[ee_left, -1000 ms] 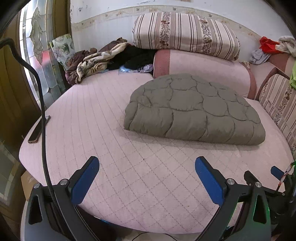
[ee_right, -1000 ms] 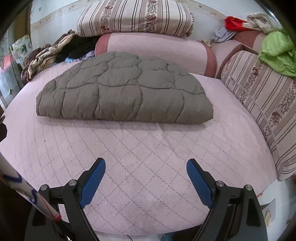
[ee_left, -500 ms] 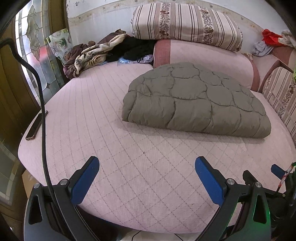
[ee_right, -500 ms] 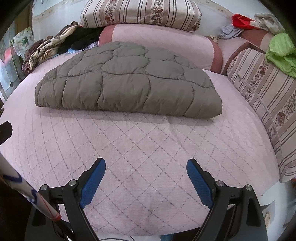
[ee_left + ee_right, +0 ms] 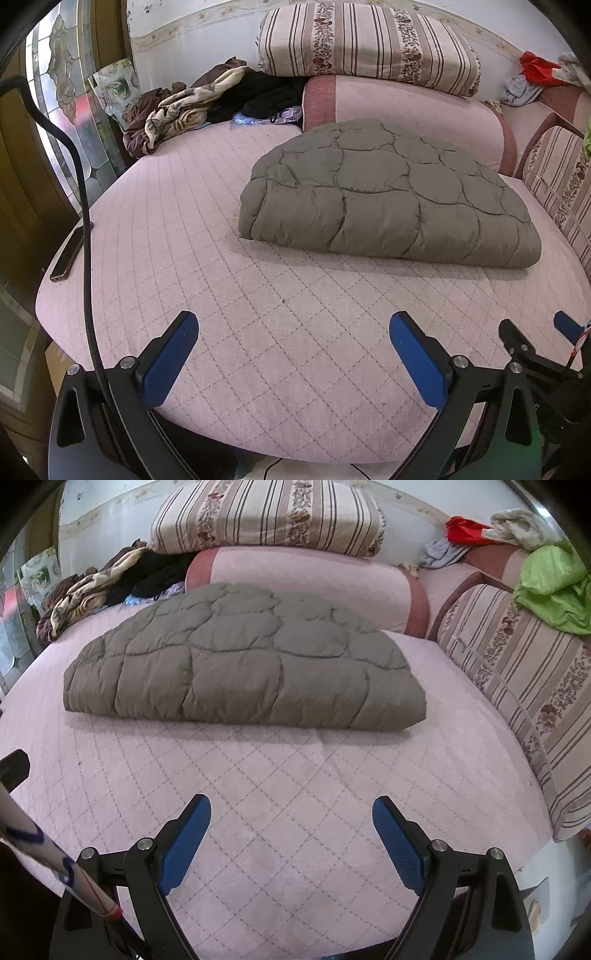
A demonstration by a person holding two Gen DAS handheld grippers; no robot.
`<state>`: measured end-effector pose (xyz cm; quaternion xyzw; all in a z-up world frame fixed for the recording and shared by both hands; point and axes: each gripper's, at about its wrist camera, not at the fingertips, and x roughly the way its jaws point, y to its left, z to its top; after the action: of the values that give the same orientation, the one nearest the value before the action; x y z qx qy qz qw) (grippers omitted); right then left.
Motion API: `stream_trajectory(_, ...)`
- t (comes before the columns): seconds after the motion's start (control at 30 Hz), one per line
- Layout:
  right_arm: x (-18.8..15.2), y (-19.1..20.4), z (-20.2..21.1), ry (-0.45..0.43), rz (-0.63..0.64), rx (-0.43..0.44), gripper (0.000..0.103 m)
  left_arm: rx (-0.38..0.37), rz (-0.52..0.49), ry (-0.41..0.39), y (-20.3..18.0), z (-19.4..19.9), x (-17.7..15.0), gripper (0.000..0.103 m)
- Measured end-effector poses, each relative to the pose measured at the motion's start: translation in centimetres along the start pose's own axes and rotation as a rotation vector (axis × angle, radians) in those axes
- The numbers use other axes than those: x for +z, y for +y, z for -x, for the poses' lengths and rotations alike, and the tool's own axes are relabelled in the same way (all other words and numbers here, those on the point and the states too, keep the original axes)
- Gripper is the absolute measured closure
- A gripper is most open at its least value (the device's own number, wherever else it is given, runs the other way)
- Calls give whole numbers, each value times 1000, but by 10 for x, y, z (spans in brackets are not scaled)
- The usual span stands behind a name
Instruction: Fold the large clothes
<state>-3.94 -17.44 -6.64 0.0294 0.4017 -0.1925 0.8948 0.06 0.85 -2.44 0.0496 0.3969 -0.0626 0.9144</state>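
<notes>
Nearest in the left wrist view, the left gripper [image 5: 293, 332] has its blue pads [image 5: 168, 363] spread wide with nothing between them, only the pink quilted bed [image 5: 288, 354] below. A black cable [image 5: 86, 280] runs up past the left finger. At the far right edge of that view, part of the right gripper [image 5: 567, 326] shows beside the left one's right finger.

In the right wrist view, the right gripper [image 5: 291, 814] is likewise wide apart and empty, hanging over the near part of the bed [image 5: 288, 775]. A white rod [image 5: 55, 864] with blue and red marks crosses in front of its left finger.

Ahead of both pairs of fingers, well apart from the tips, lies the folded grey quilt [image 5: 388, 199] [image 5: 240, 668], its thick fold edge facing the fingers. In the left view it sits ahead and to the right; in the right view ahead and slightly left.

Left of the left fingers, a phone [image 5: 70, 254] lies at the bed's edge.

Beyond the quilt are a pink bolster [image 5: 306, 583] and a striped pillow [image 5: 365, 44] on top. A heap of clothes [image 5: 177, 110] lies far left, and a green cloth [image 5: 554, 590] rests on a striped cushion [image 5: 517, 686] far right.
</notes>
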Motion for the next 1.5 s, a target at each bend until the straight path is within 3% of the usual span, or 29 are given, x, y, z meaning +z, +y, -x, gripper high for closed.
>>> stream_trajectory(0.27, 6, -8, 15, -63, -28, -17, 11, 4, -8, -17, -3, 5, -1, 0)
stream_trajectory(0.9, 11, -36, 50, -116, -75, -19, 11, 33, -6, -106, 7, 28, 1, 0)
stream_trajectory(1.5, 11, -39, 60, -143, -74, -17, 10, 29, 3, -105, 6, 36, 0, 0)
